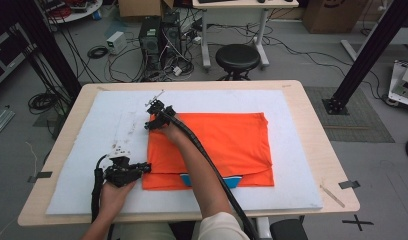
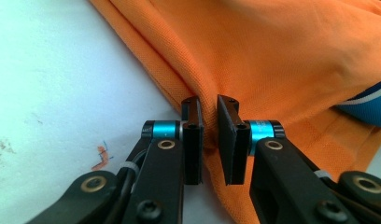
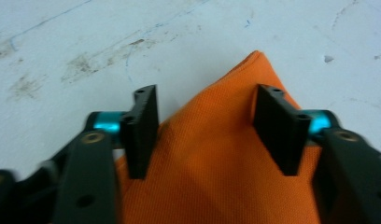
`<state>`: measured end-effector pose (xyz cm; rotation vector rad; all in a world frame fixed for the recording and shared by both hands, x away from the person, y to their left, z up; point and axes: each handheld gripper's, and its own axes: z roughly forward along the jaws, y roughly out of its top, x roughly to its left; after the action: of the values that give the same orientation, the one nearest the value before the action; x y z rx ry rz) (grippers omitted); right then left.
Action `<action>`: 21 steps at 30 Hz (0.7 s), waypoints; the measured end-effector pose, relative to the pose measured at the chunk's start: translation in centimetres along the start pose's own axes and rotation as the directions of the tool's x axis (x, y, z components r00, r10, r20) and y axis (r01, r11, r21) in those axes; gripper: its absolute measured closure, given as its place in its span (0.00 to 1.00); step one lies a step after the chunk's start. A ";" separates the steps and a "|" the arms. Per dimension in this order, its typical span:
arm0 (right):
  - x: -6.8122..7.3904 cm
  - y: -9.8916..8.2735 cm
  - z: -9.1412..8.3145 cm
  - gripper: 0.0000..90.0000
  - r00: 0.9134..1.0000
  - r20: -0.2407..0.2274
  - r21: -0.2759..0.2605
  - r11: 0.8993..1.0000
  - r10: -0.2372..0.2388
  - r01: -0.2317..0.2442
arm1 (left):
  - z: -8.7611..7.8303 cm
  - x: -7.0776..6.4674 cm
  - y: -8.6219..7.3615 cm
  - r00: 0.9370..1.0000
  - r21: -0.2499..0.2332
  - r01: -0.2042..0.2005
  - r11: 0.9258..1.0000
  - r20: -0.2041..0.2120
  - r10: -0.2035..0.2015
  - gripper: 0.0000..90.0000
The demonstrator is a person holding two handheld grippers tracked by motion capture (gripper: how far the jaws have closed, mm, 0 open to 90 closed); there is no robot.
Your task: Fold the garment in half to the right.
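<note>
Nearest the high camera: two forearms entering from the bottom edge, a pale sleeve on the right one, black cable trailing back along it

Left gripper [image 1: 142, 169] low at the near left edge of the folded orange shirt [image 1: 217, 145]. In the left gripper view its jaws are clenched on a bunched fold of the shirt's [image 2: 282, 60] side hem, cloth pinched up between the pads [image 2: 194, 140]

Right gripper [image 1: 151, 123] reached across to the shirt's far left corner. In the right gripper view the jaws stand partly apart, straddling that corner [image 3: 216, 140]; fabric lies between them but the pads [image 3: 143, 130] are not pressing on it. View is somewhat blurred, so contact on the right pad is hard to rule out

Shirt lies flat, roughly central on the white foam pad [image 1: 82, 165], which covers most of the wooden table [image 1: 322, 150]. A blue and white trim [image 1: 232, 181] peeks from under the near edge, beside the right forearm

Open room: bare pad left of the shirt, scuffed with grey marks, and a wide strip along the far edge. Right side of the pad also free. Black stool [image 1: 237, 57] on the floor beyond the table
</note>
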<state>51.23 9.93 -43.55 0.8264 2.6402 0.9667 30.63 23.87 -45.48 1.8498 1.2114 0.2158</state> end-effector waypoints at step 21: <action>0.5 0.1 -1.2 0.95 0.999 0.040 -0.046 0.999 -0.007 0.009 | -1.1 -0.5 1.1 0.998 -0.105 0.030 0.994 0.061 -0.024 0.92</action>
<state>50.43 9.67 -42.62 0.8156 2.5753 0.9953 30.48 23.92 -43.84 1.7357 1.1615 0.2037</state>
